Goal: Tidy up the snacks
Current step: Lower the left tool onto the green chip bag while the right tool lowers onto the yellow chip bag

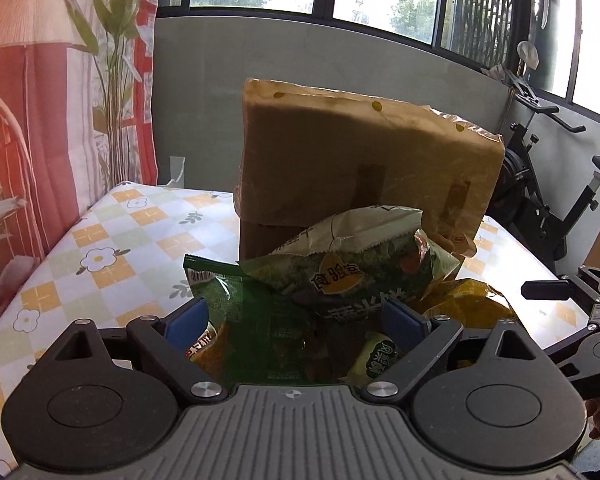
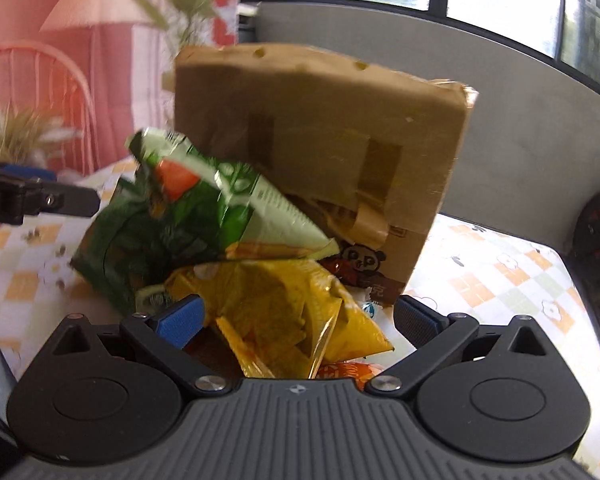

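A pile of snack bags lies in front of a brown cardboard box [image 1: 364,156] whose lid flap stands up. In the left wrist view my left gripper [image 1: 296,320] is open, its blue pads either side of a dark green bag [image 1: 260,320], under a light green bag [image 1: 356,264]. In the right wrist view my right gripper [image 2: 300,320] is open around a yellow chip bag [image 2: 284,308]. The green bags [image 2: 188,208] lie to its upper left, in front of the box [image 2: 320,136]. Small orange packets [image 2: 340,372] lie underneath.
The table [image 1: 112,248] has a checked floral cloth. A grey wall panel and windows stand behind it. An exercise bike [image 1: 548,200] stands at the right. A red printed curtain [image 1: 40,120] hangs at the left. The right gripper's arm shows at the left wrist view's right edge [image 1: 580,288].
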Action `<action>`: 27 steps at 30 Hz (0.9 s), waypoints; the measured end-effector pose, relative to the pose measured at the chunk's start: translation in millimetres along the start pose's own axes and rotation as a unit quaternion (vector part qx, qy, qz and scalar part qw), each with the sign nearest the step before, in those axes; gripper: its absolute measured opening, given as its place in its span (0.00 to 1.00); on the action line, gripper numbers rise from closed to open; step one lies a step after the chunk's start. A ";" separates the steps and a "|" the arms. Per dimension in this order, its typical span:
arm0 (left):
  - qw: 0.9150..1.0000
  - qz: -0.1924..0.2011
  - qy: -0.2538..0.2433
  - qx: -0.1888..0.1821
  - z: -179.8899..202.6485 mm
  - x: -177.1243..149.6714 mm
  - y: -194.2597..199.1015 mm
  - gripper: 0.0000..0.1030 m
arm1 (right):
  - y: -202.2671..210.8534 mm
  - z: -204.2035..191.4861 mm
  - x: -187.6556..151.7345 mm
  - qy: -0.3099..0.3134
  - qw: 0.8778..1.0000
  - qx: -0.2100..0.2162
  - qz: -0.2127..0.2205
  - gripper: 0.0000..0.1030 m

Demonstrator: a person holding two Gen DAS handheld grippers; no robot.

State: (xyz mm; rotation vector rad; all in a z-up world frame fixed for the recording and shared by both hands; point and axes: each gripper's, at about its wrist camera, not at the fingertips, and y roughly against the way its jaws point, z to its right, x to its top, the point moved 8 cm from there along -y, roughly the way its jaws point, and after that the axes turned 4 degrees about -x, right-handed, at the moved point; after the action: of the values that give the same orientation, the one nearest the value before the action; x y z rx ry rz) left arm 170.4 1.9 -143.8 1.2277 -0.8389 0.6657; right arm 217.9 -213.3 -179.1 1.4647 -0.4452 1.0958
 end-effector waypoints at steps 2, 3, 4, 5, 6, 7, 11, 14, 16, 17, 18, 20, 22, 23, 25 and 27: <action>1.000 0.000 0.007 0.000 -1.1 -5.2 -0.3 0.92 | -2.8 -6.3 -2.9 0.033 0.999 0.005 -0.011 0.98; 1.000 -0.001 0.010 -0.001 -0.3 -7.8 -1.4 0.92 | -4.5 -10.0 -4.2 0.051 0.999 0.007 -0.013 0.98; 1.000 -0.002 0.011 -0.002 -0.4 -9.9 -2.1 0.92 | -5.8 -12.0 -4.6 0.064 0.998 0.006 -0.012 0.98; 1.000 -0.003 0.011 -0.003 1.5 -12.4 -2.6 0.92 | -8.2 -13.6 -5.0 0.077 0.997 0.000 -0.010 0.98; 1.000 -0.003 0.011 -0.002 1.6 -14.1 -3.6 0.92 | -12.4 -13.7 -5.0 0.088 0.996 -0.008 -0.009 0.98; 1.000 -0.003 0.012 -0.001 0.8 -15.1 -4.1 0.92 | -17.3 -13.2 -4.7 0.095 0.995 -0.016 -0.010 0.98; 1.000 0.001 0.023 0.002 -4.1 -16.1 -4.0 0.92 | -27.8 -15.7 1.5 0.080 0.997 -0.002 -0.012 0.96; 1.000 -0.002 0.030 0.007 -7.2 -18.6 -6.2 0.92 | -32.8 -23.0 2.0 0.078 0.997 0.018 -0.020 0.94; 0.999 -0.009 0.036 0.006 -6.1 -21.1 -8.9 0.91 | -35.7 -23.1 1.1 0.079 0.997 0.002 -0.020 0.92; 0.999 -0.012 0.038 0.005 -5.8 -22.6 -10.7 0.91 | -35.0 -22.7 0.4 0.075 0.997 -0.002 -0.018 0.89; 0.999 -0.015 0.039 0.004 -5.6 -24.0 -12.1 0.91 | -32.5 -20.3 -0.2 0.058 0.998 -0.007 -0.013 0.87; 0.999 -0.018 0.037 0.004 -4.3 -25.7 -14.3 0.91 | -26.7 -14.0 -3.4 0.012 1.000 -0.014 -0.008 0.82; 0.999 -0.019 0.035 0.006 -4.0 -26.6 -15.2 0.90 | -18.0 -11.6 -6.7 -0.016 1.000 -0.008 0.002 0.80; 0.999 -0.018 0.034 0.008 -4.6 -26.9 -15.2 0.89 | -13.0 -11.7 -7.8 -0.022 1.000 -0.005 0.008 0.79; 0.999 -0.018 0.036 0.013 -6.7 -27.7 -15.6 0.89 | -4.8 -12.1 -7.3 -0.028 0.999 -0.002 0.022 0.76; 0.999 -0.020 0.040 0.020 -9.2 -29.6 -16.6 0.89 | 3.7 -10.3 -4.8 -0.031 0.999 -0.005 0.038 0.76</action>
State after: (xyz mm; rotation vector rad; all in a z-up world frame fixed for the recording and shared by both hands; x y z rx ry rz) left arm 169.7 7.2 -178.6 1.2424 -0.7354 0.6978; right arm 208.9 -206.2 -182.3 1.4851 -0.5524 1.1082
